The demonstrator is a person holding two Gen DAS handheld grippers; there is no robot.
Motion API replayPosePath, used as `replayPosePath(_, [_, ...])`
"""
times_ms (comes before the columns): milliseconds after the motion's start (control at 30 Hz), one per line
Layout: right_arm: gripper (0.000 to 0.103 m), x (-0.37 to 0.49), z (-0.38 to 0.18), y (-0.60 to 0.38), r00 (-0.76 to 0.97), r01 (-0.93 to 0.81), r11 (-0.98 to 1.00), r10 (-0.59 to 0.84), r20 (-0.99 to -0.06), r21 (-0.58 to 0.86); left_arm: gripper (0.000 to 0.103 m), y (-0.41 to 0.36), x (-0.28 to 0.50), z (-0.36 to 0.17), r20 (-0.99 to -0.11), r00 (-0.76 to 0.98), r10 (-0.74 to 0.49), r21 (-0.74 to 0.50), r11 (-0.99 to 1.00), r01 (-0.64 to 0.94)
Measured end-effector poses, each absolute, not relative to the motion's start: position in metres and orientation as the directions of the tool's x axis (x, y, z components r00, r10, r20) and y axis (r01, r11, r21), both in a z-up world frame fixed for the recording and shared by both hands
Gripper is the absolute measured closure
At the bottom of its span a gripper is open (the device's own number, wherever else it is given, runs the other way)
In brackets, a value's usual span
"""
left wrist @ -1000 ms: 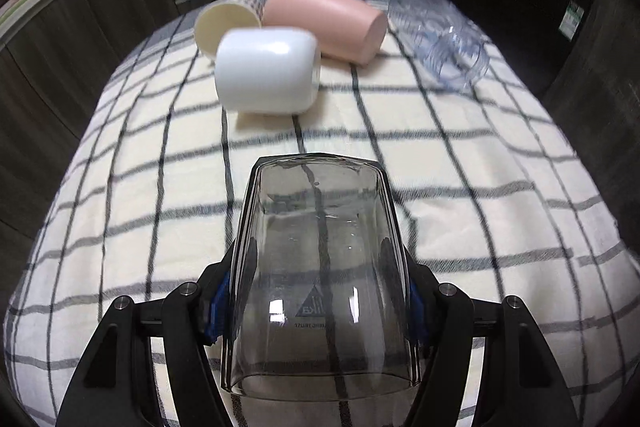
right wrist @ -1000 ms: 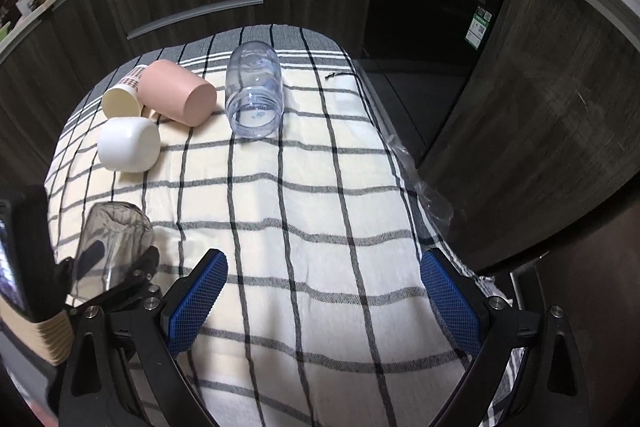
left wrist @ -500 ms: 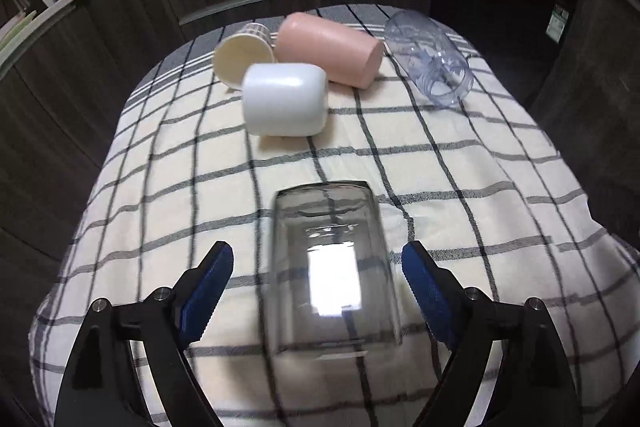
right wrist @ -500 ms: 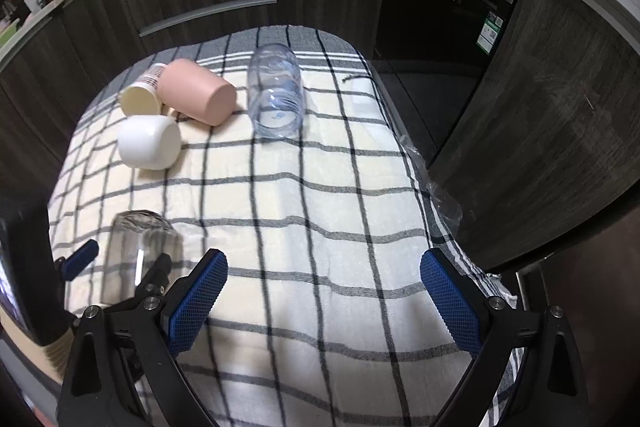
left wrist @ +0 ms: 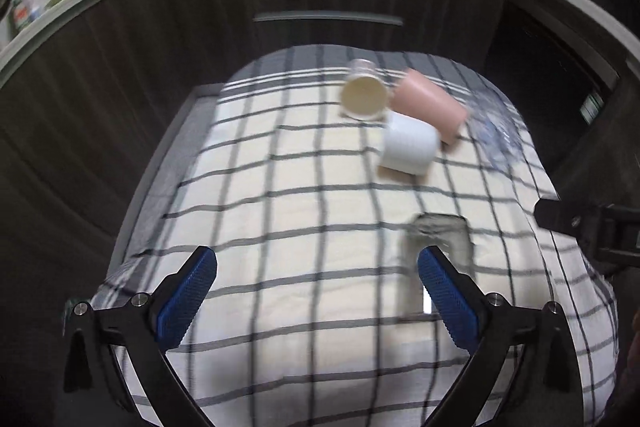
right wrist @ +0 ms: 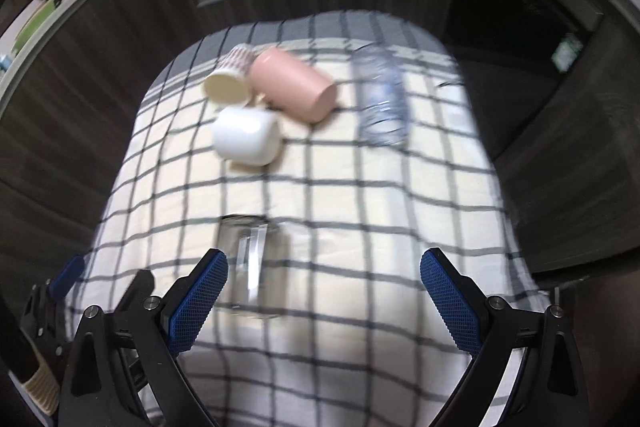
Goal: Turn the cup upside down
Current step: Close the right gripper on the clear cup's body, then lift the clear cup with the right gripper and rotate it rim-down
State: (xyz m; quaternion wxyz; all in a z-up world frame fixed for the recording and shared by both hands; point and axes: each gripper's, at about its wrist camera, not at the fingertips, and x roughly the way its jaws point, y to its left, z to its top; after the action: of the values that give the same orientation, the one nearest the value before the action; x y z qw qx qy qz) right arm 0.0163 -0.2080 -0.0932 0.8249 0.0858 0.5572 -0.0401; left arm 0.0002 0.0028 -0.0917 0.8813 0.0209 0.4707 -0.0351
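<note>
A clear smoky glass cup (left wrist: 440, 247) stands upside down on the checked cloth, just behind my left gripper's right finger. It also shows in the right wrist view (right wrist: 252, 263), next to my right gripper's left finger. My left gripper (left wrist: 318, 301) is open and empty, to the left of the cup. My right gripper (right wrist: 324, 301) is open and empty, to the right of the cup. Both views are blurred by motion.
A white cup (right wrist: 246, 135), a pink cup (right wrist: 296, 85), a cream paper cup (right wrist: 228, 83) and a clear plastic cup (right wrist: 382, 105) lie on their sides at the far end of the table (right wrist: 360, 195). Dark cabinets stand behind and to the sides.
My left gripper opened, let go of the glass cup and moved back and left. The cup now stands alone. My right gripper swung left toward the cup.
</note>
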Motion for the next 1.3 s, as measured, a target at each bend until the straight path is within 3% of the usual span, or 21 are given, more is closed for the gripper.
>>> replayPosePath(333, [0.006, 0.081, -0.131, -0.145, 0.075, 0.035, 0.997, 0.065, -0.995, 0.068, 0.000, 0.063, 0.016, -0.096, -0.840, 0.542, -0.028, -0.068, 0.996, -0.054])
replayPosePath(633, [0.009, 0.113, -0.194, -0.139, -0.252, 0.078, 0.996, 0.051, -0.966, 0.032, 0.000, 0.078, 0.035, -0.109, -0.852, 0.523, -0.041, -0.111, 0.988, -0.104])
replayPosePath(967, [0.011, 0.129, -0.227, -0.130, -0.360, 0.030, 0.999, -0.001, -0.933, -0.013, 0.000, 0.079, 0.048, -0.128, -0.872, 0.486, -0.055, -0.128, 0.985, -0.117])
replayPosePath(1167, [0.034, 0.126, -0.244, -0.139, -0.394, 0.062, 0.998, 0.031, -0.919, 0.007, 0.000, 0.078, 0.051, -0.136, -0.882, 0.468, -0.053, -0.123, 0.985, -0.119])
replayPosePath(1300, [0.034, 0.119, -0.241, -0.142, -0.362, 0.063, 0.998, 0.043, -0.931, 0.022, 0.000, 0.075, 0.051, -0.137, -0.882, 0.469, -0.045, -0.112, 0.987, -0.116])
